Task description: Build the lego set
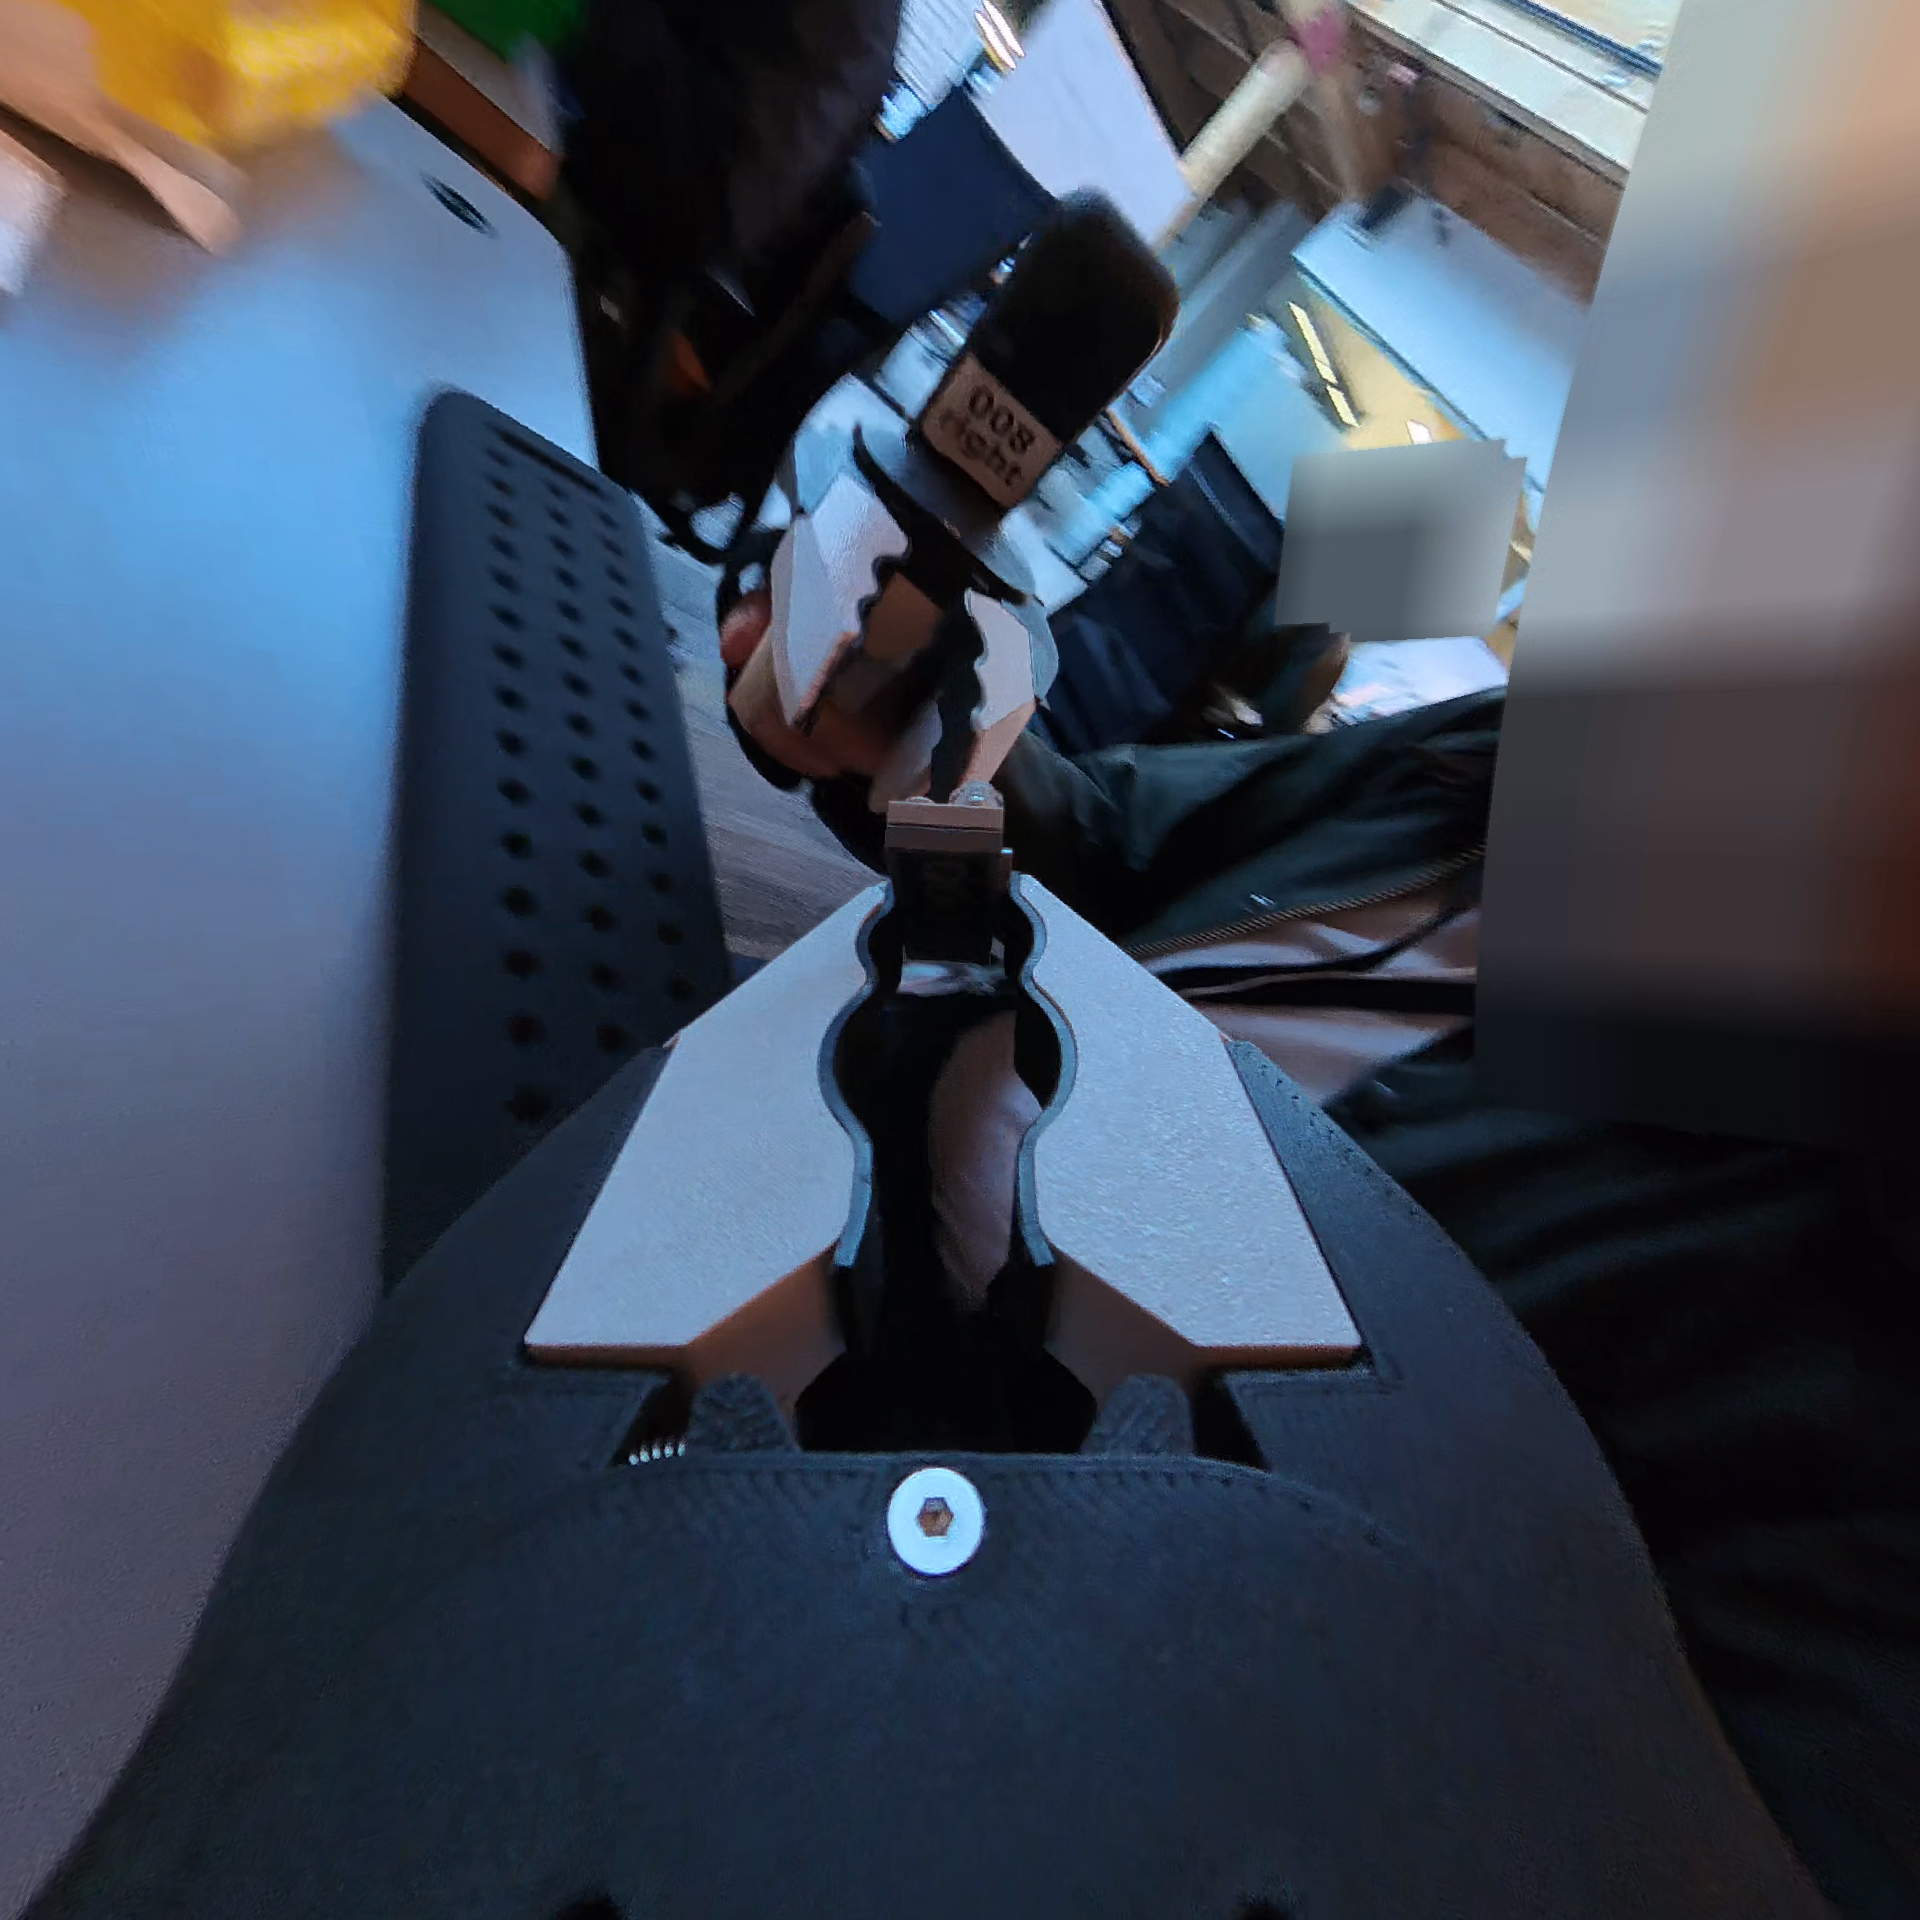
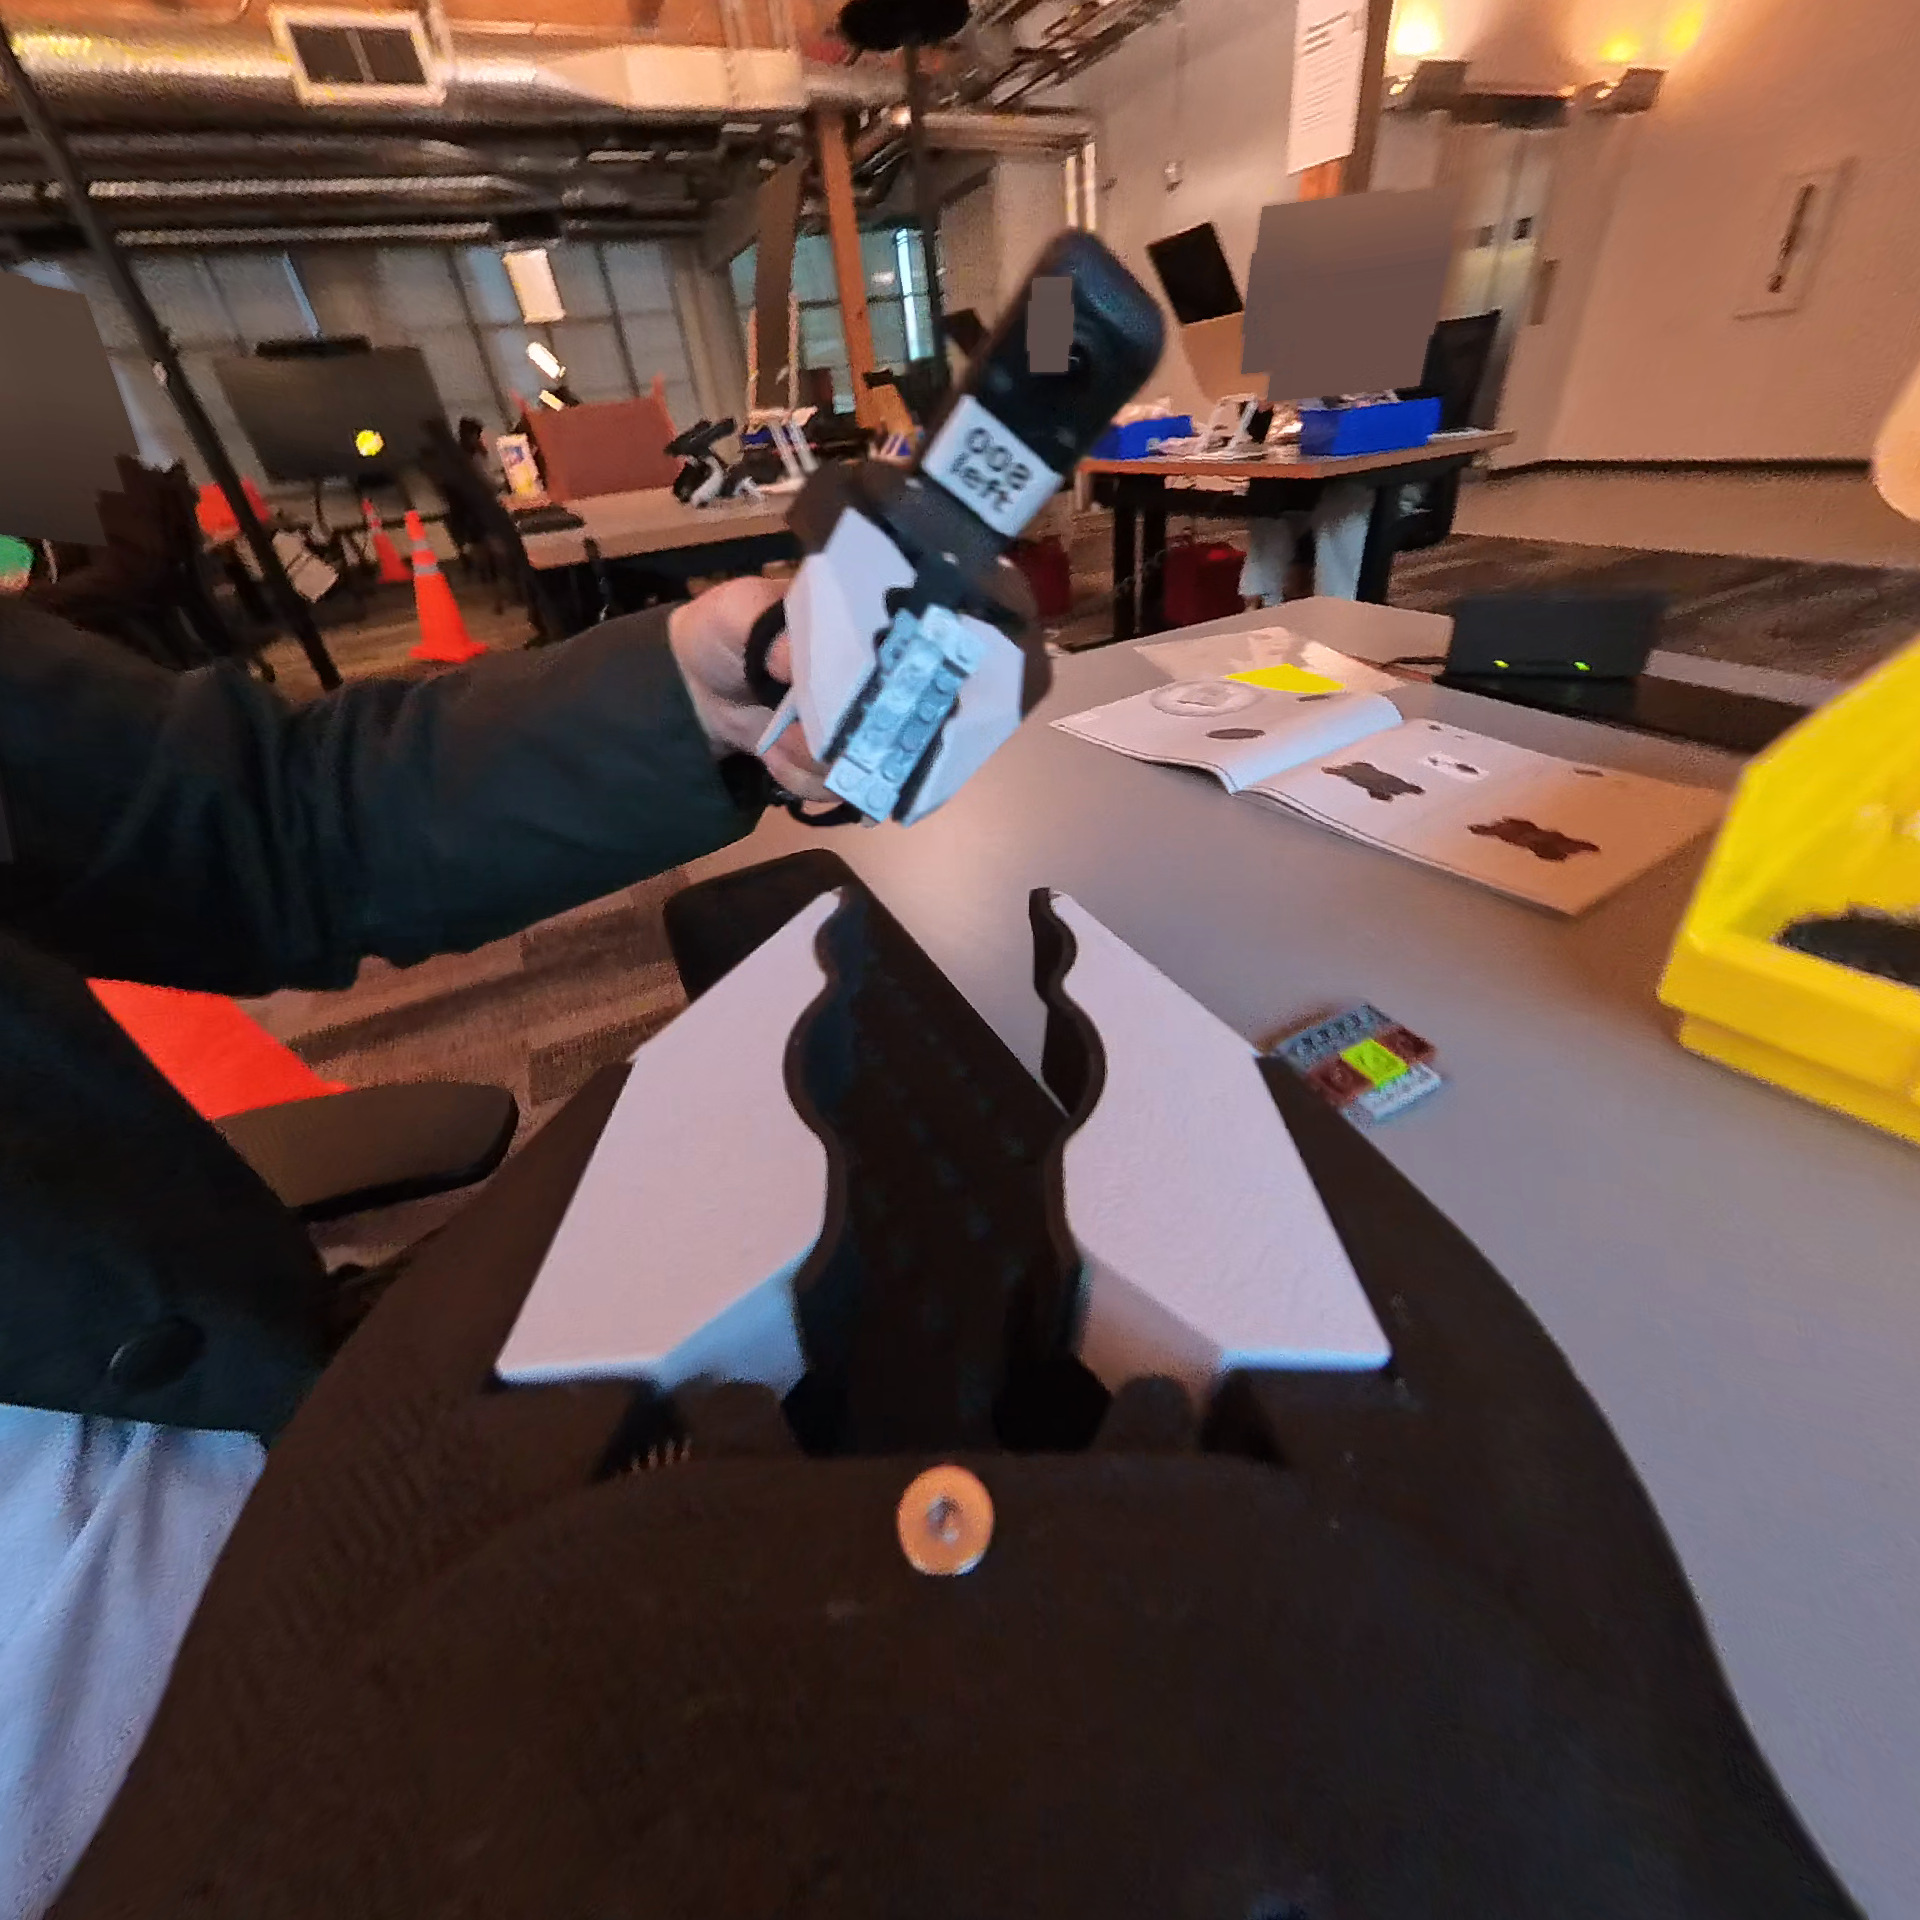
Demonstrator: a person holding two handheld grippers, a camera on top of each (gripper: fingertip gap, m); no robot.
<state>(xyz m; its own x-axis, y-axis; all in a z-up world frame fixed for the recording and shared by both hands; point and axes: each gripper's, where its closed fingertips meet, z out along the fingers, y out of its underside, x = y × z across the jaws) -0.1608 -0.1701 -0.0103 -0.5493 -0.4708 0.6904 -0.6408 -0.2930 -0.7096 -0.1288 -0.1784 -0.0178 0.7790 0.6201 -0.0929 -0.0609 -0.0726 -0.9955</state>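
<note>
My left gripper [image 1: 948, 894] is shut on a small lego assembly [image 1: 945, 836], a grey studded plate over a dark part, and holds it in the air. In the right wrist view the same gripper [image 2: 883, 800] holds the grey studded assembly [image 2: 909, 707] above the table edge. My right gripper [image 2: 940, 899] is open and empty, with a gap between its tips. In the left wrist view it [image 1: 951, 774] points down with its tips just above the assembly's studs.
On the grey table [image 2: 1455, 1299] are an open instruction booklet [image 2: 1403, 790], a yellow bin [image 2: 1818, 935], a small multicoloured lego build [image 2: 1361, 1060] and a black box with green lights [image 2: 1548, 634]. A black perforated panel [image 1: 540, 779] stands beside the table edge. There is about 4 centimetres between the tips of the two grippers. The small multicoloured lego build [image 2: 1361, 1060] is about 20 centimetres from both grippers' fingertips.
</note>
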